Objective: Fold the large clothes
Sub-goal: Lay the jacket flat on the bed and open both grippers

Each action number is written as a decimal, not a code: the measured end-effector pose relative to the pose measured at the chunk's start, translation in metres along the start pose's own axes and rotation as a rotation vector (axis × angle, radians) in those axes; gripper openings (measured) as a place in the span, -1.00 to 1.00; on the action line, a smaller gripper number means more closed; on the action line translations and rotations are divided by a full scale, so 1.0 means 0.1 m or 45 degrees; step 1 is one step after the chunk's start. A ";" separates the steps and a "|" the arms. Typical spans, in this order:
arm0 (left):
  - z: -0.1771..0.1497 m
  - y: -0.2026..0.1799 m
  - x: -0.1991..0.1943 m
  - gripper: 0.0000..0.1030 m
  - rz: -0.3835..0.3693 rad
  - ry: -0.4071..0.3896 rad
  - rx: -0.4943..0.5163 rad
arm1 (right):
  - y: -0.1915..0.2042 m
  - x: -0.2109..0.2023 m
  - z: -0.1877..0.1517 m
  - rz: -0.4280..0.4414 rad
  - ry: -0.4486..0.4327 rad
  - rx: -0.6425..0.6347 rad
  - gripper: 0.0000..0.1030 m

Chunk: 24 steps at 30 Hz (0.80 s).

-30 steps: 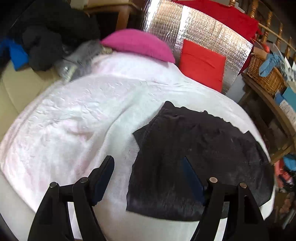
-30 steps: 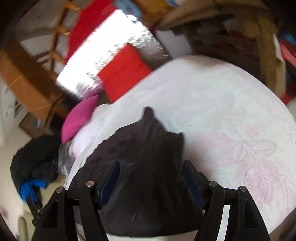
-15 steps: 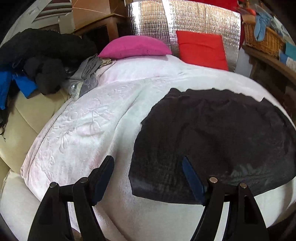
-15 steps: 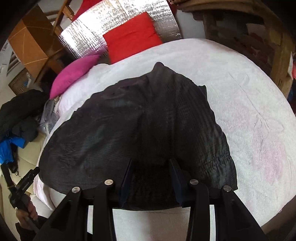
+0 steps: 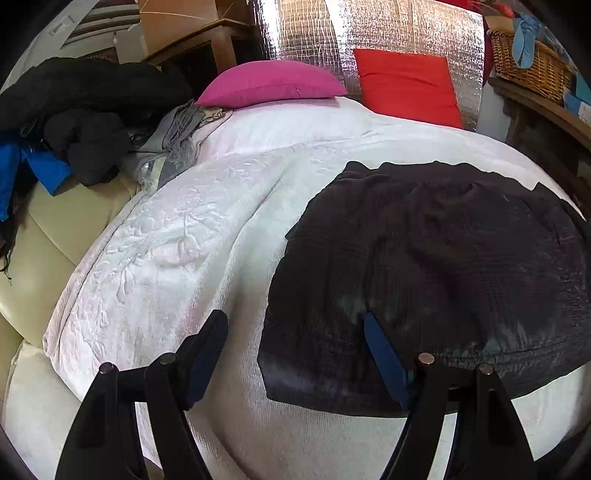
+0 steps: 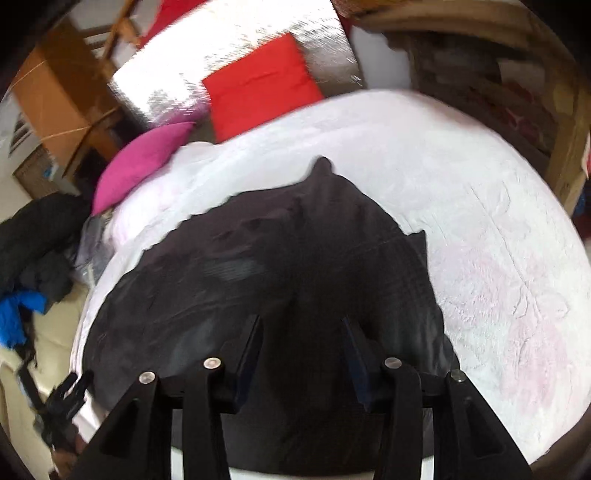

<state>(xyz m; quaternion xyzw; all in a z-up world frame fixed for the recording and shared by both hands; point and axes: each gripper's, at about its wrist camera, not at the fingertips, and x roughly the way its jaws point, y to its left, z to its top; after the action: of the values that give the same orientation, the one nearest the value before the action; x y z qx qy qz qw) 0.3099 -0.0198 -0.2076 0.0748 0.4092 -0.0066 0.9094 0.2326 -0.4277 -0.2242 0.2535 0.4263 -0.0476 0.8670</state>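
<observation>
The large black knitted garment [image 5: 436, 273] lies spread flat on the bed, on a white embossed bedspread [image 5: 177, 258], toward the near edge and to the right of the middle as my left claw sees it. Its cloth is dark, finely ribbed and matte, with soft creases across the top and a paler sheen near the lower hem; its outline is roughly rectangular, and from my right wrist view one corner [image 6: 323, 164] sticks up in a small point toward the pillows. My left claw [image 5: 293, 332] hangs with its fingers wide apart and empty, one finger over bare bedspread, the other over the garment's left part. My right claw [image 6: 303, 332] is over the garment's near middle, its jaws opening, with black cloth below them; I cannot tell whether the pads touch it. Left of the garment the bedspread is bare, and to the right there is bare bedspread up to the bed's rounded edge. At the head lie a magenta cushion [image 5: 271, 83] and a red square cushion [image 5: 406, 85] against a crinkled silver foil panel [image 5: 369, 33]. A heap of dark clothes [image 5: 81, 107] sits beside the bed's left side.
</observation>
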 end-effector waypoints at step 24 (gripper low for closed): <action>0.17 0.26 0.02 0.60 -0.068 -0.077 -0.258 | 0.00 -0.15 -0.01 0.216 -0.137 0.065 -0.05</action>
<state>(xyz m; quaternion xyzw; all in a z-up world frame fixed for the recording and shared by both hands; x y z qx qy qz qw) 0.3253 0.0039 -0.1946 -0.0285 0.3820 0.0082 0.9237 0.2228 -0.4296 -0.2133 0.3079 0.3548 0.0015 0.8828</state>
